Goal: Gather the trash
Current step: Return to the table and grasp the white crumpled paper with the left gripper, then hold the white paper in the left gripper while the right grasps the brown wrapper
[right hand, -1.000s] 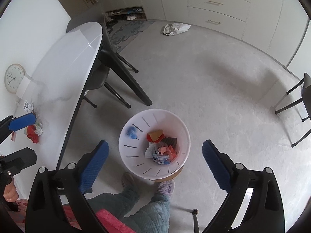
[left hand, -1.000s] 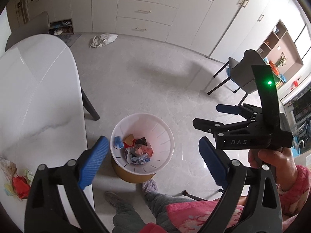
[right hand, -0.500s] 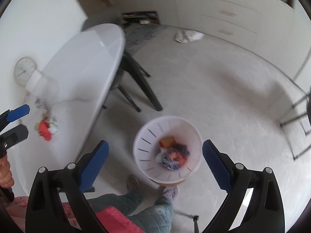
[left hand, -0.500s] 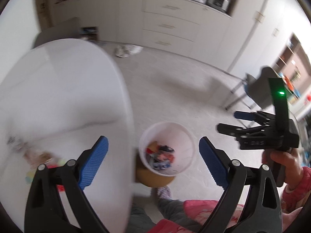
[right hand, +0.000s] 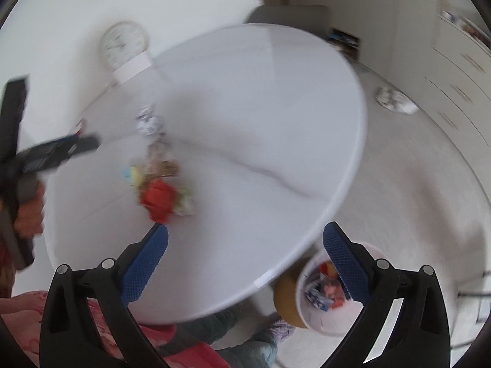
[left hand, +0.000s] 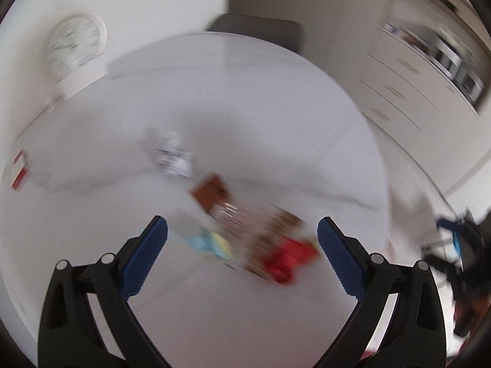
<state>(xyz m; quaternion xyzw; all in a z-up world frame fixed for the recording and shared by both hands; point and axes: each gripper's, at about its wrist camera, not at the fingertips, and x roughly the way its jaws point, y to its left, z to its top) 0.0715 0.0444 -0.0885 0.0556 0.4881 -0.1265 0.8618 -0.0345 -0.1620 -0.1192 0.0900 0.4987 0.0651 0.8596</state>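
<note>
Both grippers' fingers spread apart, empty — left gripper [left hand: 242, 245] over blurred table [left hand: 245, 98] wrappers [left hand: 267, 239].

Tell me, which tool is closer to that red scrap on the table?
Left. The left tool hangs open right over the red scrap, which lies between its fingers. The right tool is farther back near the table edge, toward the bin.

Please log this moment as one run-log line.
left gripper: open | right gripper: open | trash pile: on table | bin: floor
</note>
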